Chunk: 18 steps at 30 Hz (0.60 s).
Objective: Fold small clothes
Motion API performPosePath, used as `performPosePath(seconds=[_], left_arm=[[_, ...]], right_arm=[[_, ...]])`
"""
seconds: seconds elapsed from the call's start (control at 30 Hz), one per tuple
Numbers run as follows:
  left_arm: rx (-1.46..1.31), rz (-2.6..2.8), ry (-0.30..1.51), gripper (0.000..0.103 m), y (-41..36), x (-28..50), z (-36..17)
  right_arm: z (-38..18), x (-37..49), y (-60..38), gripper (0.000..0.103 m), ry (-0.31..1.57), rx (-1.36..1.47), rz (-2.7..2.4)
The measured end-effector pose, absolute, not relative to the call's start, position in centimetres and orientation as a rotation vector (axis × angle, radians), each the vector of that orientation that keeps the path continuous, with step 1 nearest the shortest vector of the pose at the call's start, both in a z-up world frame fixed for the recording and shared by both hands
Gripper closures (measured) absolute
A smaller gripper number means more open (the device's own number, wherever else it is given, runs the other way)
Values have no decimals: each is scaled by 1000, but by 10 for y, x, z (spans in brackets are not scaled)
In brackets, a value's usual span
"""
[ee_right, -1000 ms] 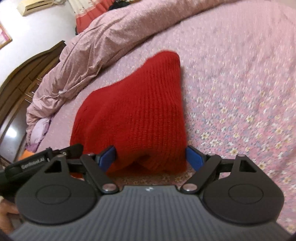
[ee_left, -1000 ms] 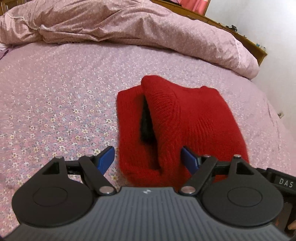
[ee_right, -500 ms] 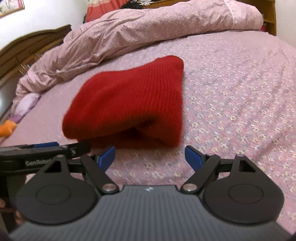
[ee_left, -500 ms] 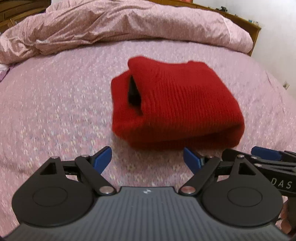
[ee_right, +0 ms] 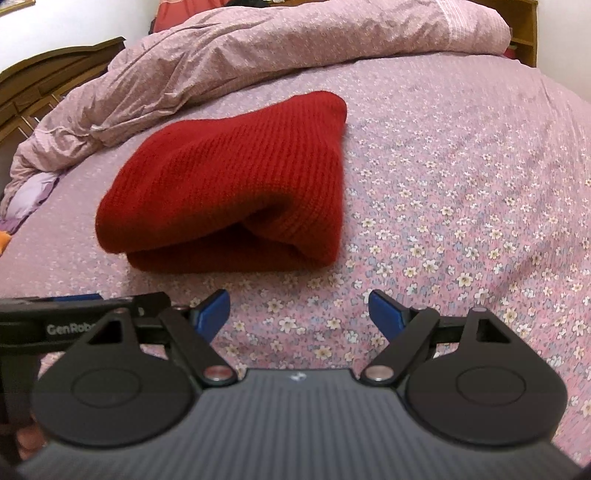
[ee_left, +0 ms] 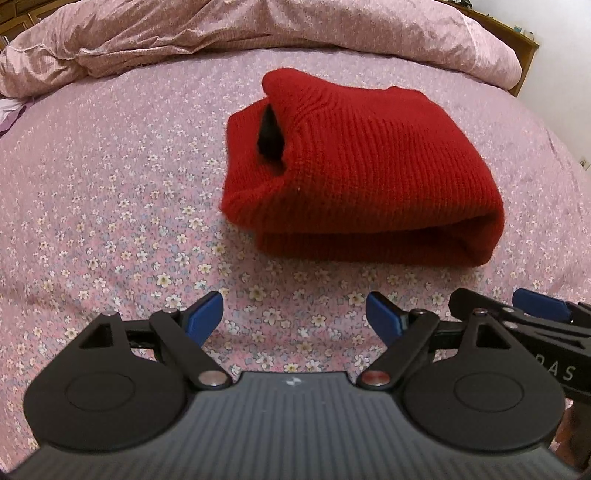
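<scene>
A red knitted sweater lies folded into a thick bundle on the flowered pink bedsheet; a dark gap shows at its left end. In the right wrist view the same sweater rests ahead and to the left. My left gripper hangs open over the sheet just short of the bundle, nothing between its blue fingertips. My right gripper is open too, over bare sheet in front of the bundle. Each gripper shows at the edge of the other's view.
A crumpled pink duvet is heaped along the far side of the bed. Wooden furniture stands at the far left beyond it. A lilac cloth lies at the bed's left edge. Bare sheet spreads right of the sweater.
Both grippers have drawn back from the sweater, which was between their fingers a second ago. The bundle now lies free on the sheet ahead of them.
</scene>
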State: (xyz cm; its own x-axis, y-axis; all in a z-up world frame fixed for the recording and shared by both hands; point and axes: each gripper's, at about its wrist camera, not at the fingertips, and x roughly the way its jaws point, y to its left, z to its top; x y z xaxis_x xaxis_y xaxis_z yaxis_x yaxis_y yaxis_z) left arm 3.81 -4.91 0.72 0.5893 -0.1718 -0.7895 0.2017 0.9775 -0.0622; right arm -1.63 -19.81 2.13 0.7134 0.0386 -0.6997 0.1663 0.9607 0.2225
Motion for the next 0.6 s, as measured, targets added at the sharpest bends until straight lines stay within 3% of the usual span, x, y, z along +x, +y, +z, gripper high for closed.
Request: performPosePath(seconds=[0.6], left_arm=[[37, -199, 929, 16, -50, 40, 5]], right_arm=[[19, -16, -196, 20, 786, 288, -69]])
